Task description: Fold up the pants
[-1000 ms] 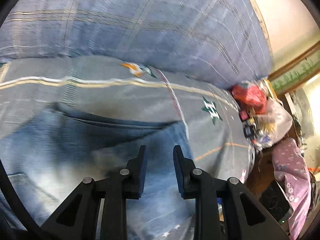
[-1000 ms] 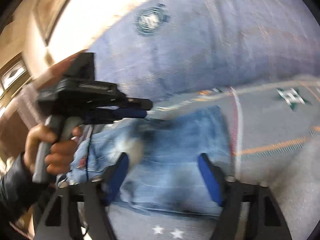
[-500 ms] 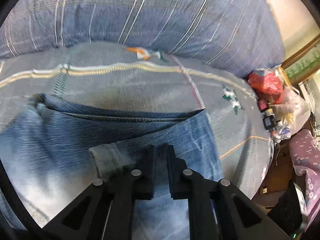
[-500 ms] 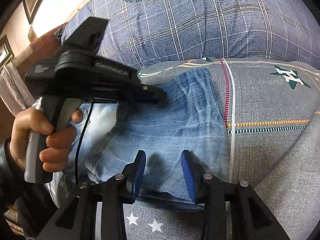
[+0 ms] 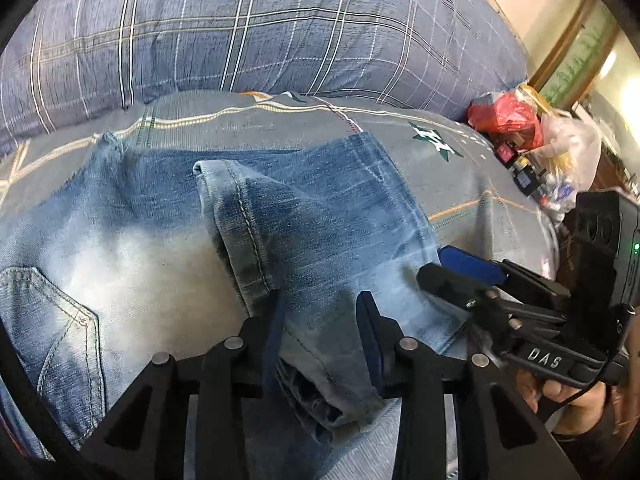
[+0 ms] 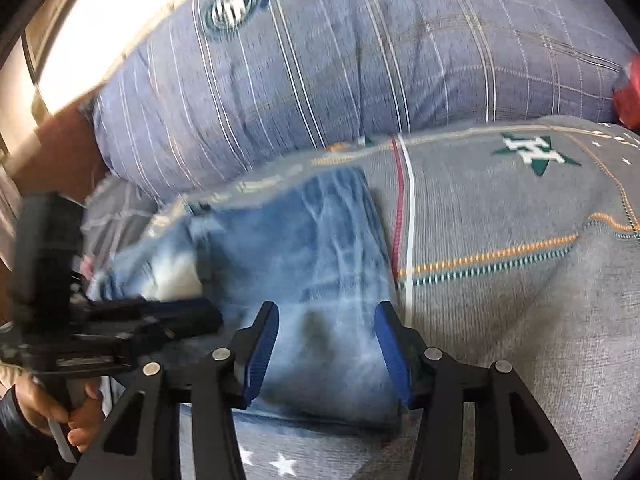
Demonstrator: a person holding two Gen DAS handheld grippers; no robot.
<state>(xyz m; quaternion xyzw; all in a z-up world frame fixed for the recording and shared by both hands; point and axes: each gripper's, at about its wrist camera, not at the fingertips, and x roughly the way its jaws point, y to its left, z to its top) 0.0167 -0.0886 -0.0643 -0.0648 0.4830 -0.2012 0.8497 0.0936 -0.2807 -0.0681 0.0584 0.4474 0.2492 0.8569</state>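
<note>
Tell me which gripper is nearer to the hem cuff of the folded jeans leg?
Left. The left gripper straddles the hem cuff, jaws opening; the right gripper sits over the jeans towards their outer edge.

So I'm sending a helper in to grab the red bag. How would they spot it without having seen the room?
Start at the big blue plaid pillow at the head of the bed and follow it to its far right end. There, past the edge of the grey bedspread, sits a pile of clutter. The red bag lies on top, the only bright red thing, next to a pale plastic bag.
</note>
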